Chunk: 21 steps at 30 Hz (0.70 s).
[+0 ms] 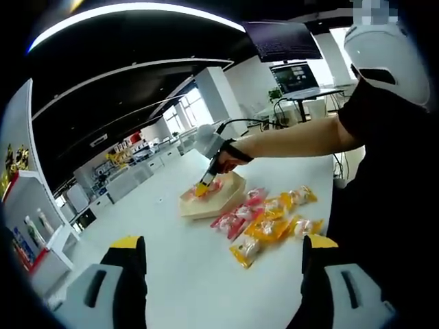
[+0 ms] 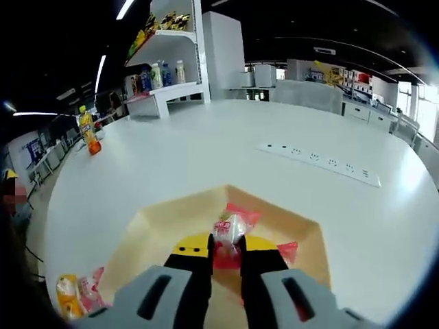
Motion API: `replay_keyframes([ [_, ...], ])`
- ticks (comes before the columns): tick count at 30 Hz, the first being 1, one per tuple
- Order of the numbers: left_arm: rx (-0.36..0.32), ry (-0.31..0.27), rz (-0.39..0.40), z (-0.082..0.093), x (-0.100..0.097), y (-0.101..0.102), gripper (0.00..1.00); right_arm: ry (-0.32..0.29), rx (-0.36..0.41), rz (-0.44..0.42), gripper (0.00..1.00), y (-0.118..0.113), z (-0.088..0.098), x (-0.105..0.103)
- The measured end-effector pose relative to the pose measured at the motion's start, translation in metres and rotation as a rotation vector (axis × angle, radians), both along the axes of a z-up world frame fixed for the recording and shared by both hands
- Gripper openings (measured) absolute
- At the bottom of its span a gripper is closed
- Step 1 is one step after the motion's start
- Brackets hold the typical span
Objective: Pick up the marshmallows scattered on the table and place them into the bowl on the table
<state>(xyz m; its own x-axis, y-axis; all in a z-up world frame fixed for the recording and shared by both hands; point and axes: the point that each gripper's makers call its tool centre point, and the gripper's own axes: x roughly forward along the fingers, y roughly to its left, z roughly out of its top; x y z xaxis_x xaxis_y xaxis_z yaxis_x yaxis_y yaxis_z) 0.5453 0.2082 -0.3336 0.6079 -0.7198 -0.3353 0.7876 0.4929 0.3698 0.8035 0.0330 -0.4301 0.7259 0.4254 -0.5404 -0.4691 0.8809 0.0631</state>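
right gripper (image 2: 225, 255) jaws pinching marshmallow packet (image 2: 229, 229) upright over bowl (image 2: 164, 219)

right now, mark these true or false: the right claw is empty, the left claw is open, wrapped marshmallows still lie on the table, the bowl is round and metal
1. The right claw is empty. False: it is shut on a red-and-clear wrapped marshmallow packet over the tan angular wooden bowl.
2. The left claw is open. True.
3. Yellow and red wrapped marshmallow packets lie on the white table. True.
4. The bowl is round and metal. False: it is tan, angular and looks wooden.
5. A white power strip lies on the table. True.
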Motion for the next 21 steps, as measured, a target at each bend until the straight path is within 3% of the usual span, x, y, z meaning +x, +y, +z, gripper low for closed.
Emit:
replay_keyframes([
  [10, 0.003, 0.001, 0.002, -0.0018, 0.0002, 0.0002, 0.93, -0.075, -0.040, 0.009, 0.13, -0.0030, -0.0013, 0.0031],
  [21, 0.003, -0.003, 0.004, -0.0016, 0.0005, 0.0001, 0.93, -0.104, -0.081, 0.024, 0.14, -0.0042, -0.0021, 0.0059],
])
